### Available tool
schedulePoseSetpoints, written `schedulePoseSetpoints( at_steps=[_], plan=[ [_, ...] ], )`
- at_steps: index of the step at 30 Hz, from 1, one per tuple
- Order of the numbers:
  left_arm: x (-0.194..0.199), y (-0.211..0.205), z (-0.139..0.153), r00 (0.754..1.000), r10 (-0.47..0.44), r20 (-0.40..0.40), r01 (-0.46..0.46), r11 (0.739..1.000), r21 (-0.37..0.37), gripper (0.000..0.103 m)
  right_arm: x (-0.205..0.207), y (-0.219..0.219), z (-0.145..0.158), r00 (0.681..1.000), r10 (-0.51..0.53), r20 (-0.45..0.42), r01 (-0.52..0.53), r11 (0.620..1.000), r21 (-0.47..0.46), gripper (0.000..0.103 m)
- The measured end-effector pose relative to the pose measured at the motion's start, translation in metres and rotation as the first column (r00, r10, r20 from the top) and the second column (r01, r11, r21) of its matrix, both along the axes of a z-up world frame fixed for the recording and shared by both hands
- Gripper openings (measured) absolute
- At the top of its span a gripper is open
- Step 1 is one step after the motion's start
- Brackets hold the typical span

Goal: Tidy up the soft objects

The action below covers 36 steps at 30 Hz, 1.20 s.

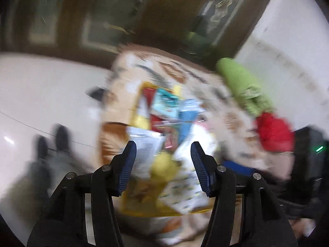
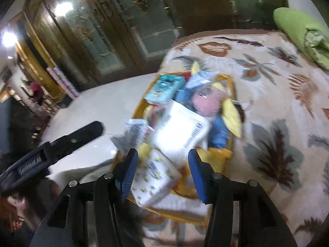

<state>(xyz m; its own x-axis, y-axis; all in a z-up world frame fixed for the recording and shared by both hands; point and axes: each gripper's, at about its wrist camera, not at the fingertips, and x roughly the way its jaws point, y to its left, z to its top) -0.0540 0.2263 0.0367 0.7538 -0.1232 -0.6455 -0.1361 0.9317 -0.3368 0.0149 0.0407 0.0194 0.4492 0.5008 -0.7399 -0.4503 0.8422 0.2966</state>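
A yellow basket (image 2: 223, 154) full of soft packs and cloths sits on a leaf-patterned blanket (image 2: 277, 107). In it I see a white pack (image 2: 181, 131), a teal pack (image 2: 164, 87), a pink item (image 2: 205, 103) and a printed pack (image 2: 156, 175). My right gripper (image 2: 162, 158) is open and empty just above the basket's near side. In the blurred left wrist view the basket (image 1: 133, 203) lies ahead of my left gripper (image 1: 163, 150), which is open and empty. The left gripper also shows as a dark bar in the right wrist view (image 2: 61, 142).
A green folded cloth (image 2: 302, 35) lies at the blanket's far right; it also shows in the left wrist view (image 1: 242, 84) beside a red cloth (image 1: 273, 131). White floor (image 2: 98, 107) lies to the left. A glass-door cabinet (image 2: 102, 30) stands behind.
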Motion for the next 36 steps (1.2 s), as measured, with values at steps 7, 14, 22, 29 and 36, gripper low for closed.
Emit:
schedulePoseSetpoints(
  at_steps=[7, 14, 22, 29, 36],
  plan=[
    [-0.032, -0.017, 0.001, 0.991, 0.132, 0.004, -0.129, 0.957, 0.259, 0.056, -0.02, -0.006, -0.005, 1.0, -0.01, -0.022, 0.009, 1.0, -0.002, 0.051],
    [-0.033, -0.012, -0.019, 0.966, 0.199, -0.166, -0.16, 0.962, 0.219, 0.056, -0.026, -0.005, -0.005, 1.0, -0.003, -0.026, 0.004, 1.0, 0.022, 0.051],
    [-0.025, -0.036, -0.023, 0.974, 0.104, -0.203, -0.055, 0.971, 0.231, 0.056, -0.024, -0.004, -0.002, 1.0, -0.026, 0.005, 0.026, 1.0, 0.001, 0.051],
    [-0.022, -0.049, -0.02, 0.981, 0.071, -0.183, -0.02, 0.964, 0.267, 0.056, -0.016, -0.018, 0.005, 0.997, -0.074, 0.006, 0.074, 0.997, -0.025, 0.056],
    [-0.015, -0.047, -0.021, 0.98, 0.067, -0.188, -0.013, 0.961, 0.275, 0.056, -0.012, -0.027, -0.002, 0.996, -0.084, -0.007, 0.084, 0.996, -0.006, 0.056]
  ],
)
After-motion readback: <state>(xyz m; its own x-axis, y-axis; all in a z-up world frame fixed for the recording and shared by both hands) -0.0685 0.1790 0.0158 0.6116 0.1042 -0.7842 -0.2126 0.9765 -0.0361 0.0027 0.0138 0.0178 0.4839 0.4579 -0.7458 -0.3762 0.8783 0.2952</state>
